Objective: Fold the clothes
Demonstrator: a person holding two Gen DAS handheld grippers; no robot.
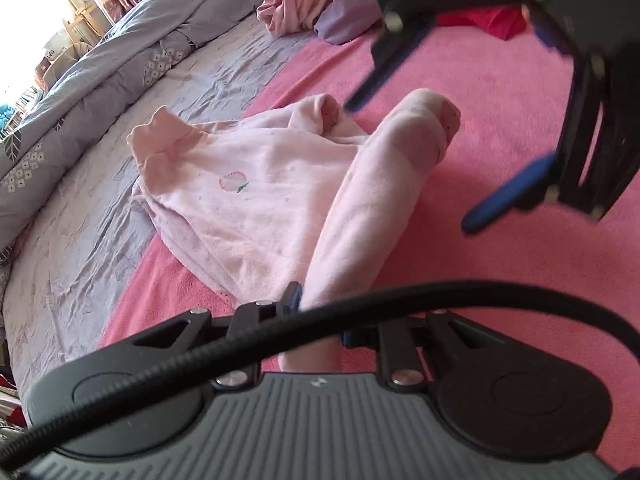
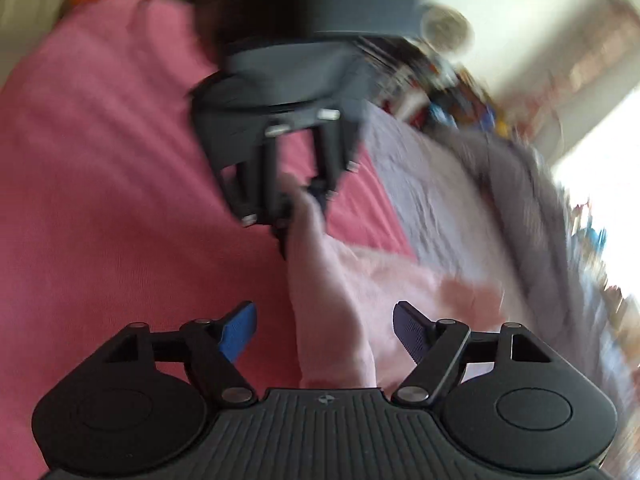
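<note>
While pink garment [image 1: 256,196] lies on bed:
Left gripper [image 2: 298,210]: angled down — clamped on garment edge.
Right gripper [image 2: 324,332]: jaws apart — holding nothing.

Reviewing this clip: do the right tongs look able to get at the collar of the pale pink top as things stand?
Probably yes. The right tongs stand open over the pink blanket, with nothing between them and the collar of the pale pink top. The left tongs grip a sleeve at the opposite end.

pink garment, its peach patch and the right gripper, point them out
pink garment [image 1: 248,216], left wrist view, on its flat body
peach patch [image 1: 233,182], left wrist view, on the embroidered fruit
right gripper [image 1: 412,160], left wrist view, midway between its blue fingertips
</note>
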